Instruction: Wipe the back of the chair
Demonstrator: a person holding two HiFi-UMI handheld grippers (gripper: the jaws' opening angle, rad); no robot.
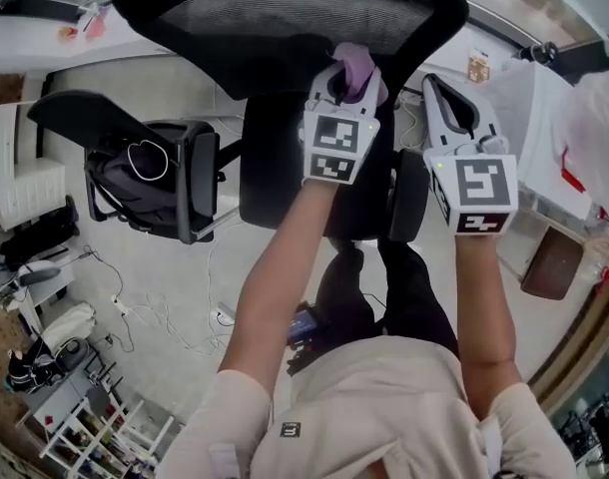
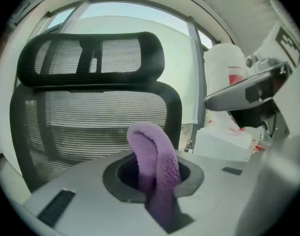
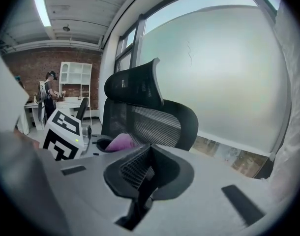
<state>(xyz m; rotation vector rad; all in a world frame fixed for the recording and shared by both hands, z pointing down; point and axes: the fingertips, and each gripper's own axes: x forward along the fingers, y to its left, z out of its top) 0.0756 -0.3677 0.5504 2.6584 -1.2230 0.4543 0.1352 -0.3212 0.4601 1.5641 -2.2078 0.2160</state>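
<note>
Currently the left gripper pinches a purple cloth near the office chair's mesh backrest; the right gripper is closed, holding nothing.

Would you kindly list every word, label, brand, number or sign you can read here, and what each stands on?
No legible words or numbers anywhere.
Left marker cube: square black-and-white patterns, no letters.
Right marker cube: the same.
White bag: red print, too blurred to read.
Small box: print too small to read.
Shirt patch: a tiny square marker, no text.
</note>
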